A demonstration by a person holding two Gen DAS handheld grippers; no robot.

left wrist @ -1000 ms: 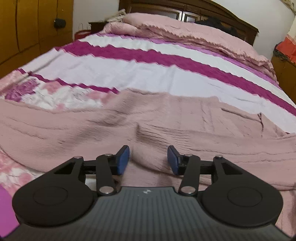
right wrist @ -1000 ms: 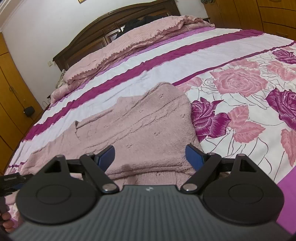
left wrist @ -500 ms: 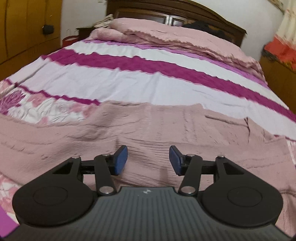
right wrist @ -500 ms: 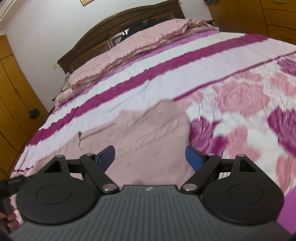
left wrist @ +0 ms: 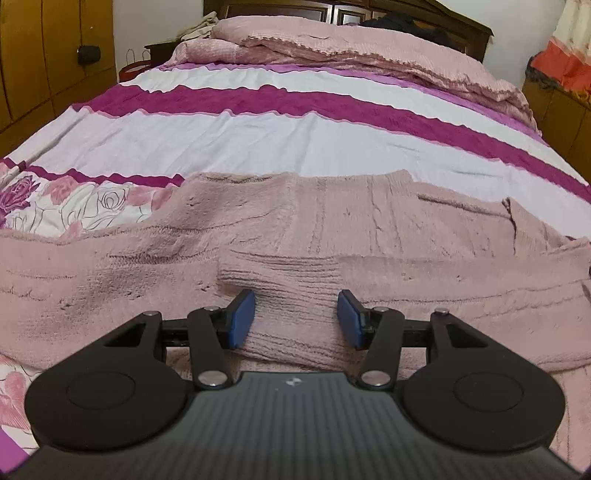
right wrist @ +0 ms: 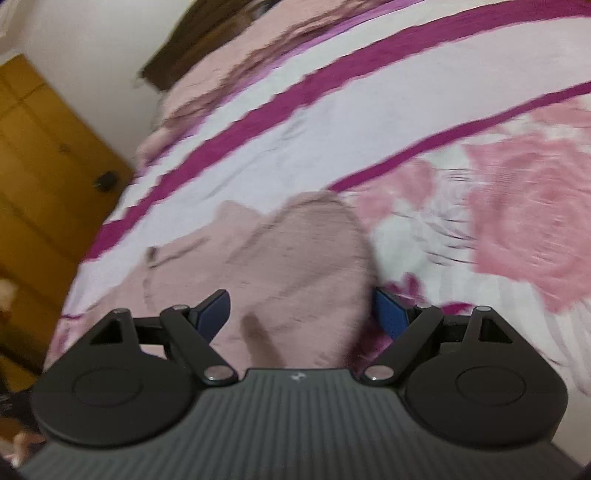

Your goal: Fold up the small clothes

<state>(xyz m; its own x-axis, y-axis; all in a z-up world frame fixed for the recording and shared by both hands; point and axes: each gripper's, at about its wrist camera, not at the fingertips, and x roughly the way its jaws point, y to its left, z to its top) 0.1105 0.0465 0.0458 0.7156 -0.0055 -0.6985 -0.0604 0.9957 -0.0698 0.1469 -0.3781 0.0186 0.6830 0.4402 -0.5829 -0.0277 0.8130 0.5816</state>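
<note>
While spread flat across the near half of the bed, dusty-pink knitted sweater (left wrist: 369, 236) covering the bedspread from the left edge almost to the right edge in the left wrist view. Ribbed cuff or hem band of the same knit folded over the body, lying between the blue pads of the left gripper (left wrist: 295, 319); jaws about half apart, pads (left wrist: 240, 317) beside the ribbed fold, not seen pressing it. Beyond the sweater, white bedspread with magenta stripes and pink rose print (left wrist: 258, 144), then crumpled pale-pink ribbed blanket (left wrist: 369, 55) at the head end against a dark wooden headboard (left wrist: 461, 22). Orange-brown wooden wardrobe (left wrist: 44, 55) along the left side of the bed; orange and white cloth (left wrist: 565, 59) past the far right corner.

Right wrist view heavily blurred. Right gripper (right wrist: 301, 314) with jaws wide apart over one rounded end of the sweater (right wrist: 295, 258), nothing clamped; left pad over the knit, right pad (right wrist: 389, 314) at the sweater's edge over the rose print (right wrist: 517, 221). Whether the pads touch the fabric cannot be told through the blur. Wardrobe (right wrist: 40, 166) at left, beside that edge of the bed.
</note>
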